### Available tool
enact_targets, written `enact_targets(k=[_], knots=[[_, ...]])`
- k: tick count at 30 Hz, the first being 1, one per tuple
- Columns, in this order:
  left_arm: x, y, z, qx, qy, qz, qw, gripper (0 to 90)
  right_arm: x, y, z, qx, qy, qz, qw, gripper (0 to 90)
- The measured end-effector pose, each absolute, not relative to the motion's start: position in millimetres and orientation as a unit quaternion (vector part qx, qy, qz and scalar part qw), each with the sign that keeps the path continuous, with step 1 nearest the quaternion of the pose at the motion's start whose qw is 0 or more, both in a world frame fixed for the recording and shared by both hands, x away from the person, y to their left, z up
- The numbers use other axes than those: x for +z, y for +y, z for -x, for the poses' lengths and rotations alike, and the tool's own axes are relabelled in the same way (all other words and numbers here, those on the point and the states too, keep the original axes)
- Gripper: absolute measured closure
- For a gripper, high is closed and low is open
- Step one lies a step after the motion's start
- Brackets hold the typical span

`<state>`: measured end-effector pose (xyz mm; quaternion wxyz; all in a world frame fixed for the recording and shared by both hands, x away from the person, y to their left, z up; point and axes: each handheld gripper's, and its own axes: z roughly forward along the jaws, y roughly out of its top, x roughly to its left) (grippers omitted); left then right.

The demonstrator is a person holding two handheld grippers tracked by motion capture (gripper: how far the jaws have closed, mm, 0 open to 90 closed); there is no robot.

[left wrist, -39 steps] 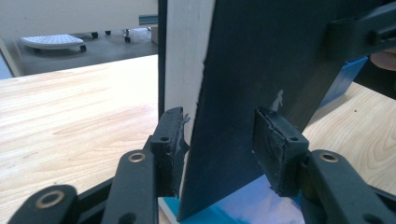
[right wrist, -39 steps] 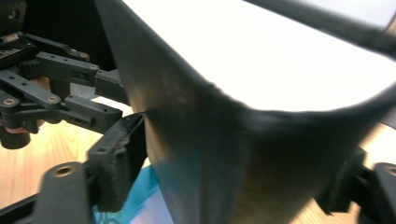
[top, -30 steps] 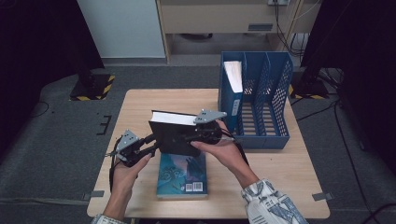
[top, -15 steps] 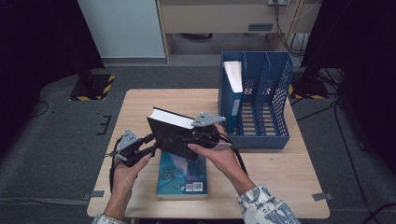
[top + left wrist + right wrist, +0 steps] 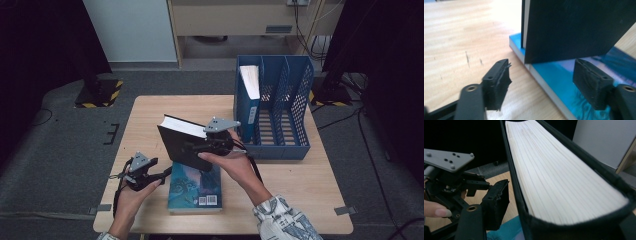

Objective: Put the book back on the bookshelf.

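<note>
A black hardcover book (image 5: 177,142) stands tilted above a blue book (image 5: 195,187) that lies flat near the table's front edge. My right gripper (image 5: 195,147) is shut on the black book's right side. Its jaws have just been opening a little, with the book between them. In the right gripper view the white page edge (image 5: 559,175) runs beside the left pad (image 5: 496,202). My left gripper (image 5: 165,173) sits low at the left, open. Its jaws have just been opening, and its pads (image 5: 499,82) straddle the blue book's corner (image 5: 554,75) without touching the black book (image 5: 574,30).
A blue file rack (image 5: 295,115) stands at the table's back right, with a blue binder (image 5: 247,100) upright in its left slot. Bare wooden table (image 5: 150,115) lies to the left and behind the books.
The left gripper has let go of the black book's lower left corner, opened, and dropped down towards the table. The right gripper still holds the book up, shifted slightly.
</note>
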<state>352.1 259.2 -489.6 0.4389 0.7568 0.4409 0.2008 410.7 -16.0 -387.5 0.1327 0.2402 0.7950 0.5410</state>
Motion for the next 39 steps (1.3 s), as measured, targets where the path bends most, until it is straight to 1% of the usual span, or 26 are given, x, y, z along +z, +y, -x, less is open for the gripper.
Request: enact_targets(k=[6, 9, 19, 27, 31, 34, 39], knots=[[-495.2, 263.1, -356.5, 0.197, 0.453, -0.756, 0.43, 13.6, -385.7, -14.9, -413.4, 0.549, 0.789, -0.243, 0.127, 32.5], [-497.4, 262.9, -357.8, 0.191, 0.455, -0.758, 0.427, 10.5, -386.9, -14.5, -414.4, 0.551, 0.788, -0.243, 0.125, 33.0], [-498.4, 262.6, -358.5, 0.186, 0.454, -0.761, 0.424, 10.5, -386.7, -12.7, -419.0, 0.557, 0.787, -0.239, 0.118, 34.3], [-499.0, 261.9, -358.4, 0.183, 0.453, -0.765, 0.419, 10.9, -389.2, -9.3, -423.6, 0.564, 0.783, -0.239, 0.106, 32.5], [-499.2, 262.1, -358.6, 0.182, 0.453, -0.765, 0.42, 11.3, -390.3, -9.2, -424.1, 0.568, 0.783, -0.234, 0.097, 35.9], [-499.7, 261.6, -358.6, 0.181, 0.452, -0.767, 0.418, 11.8, -390.9, -10.1, -423.6, 0.573, 0.783, -0.226, 0.091, 41.9], [-499.6, 262.3, -358.6, 0.181, 0.453, -0.766, 0.418, 12.0, -391.0, -11.1, -421.3, 0.574, 0.782, -0.221, 0.099, 47.4]])
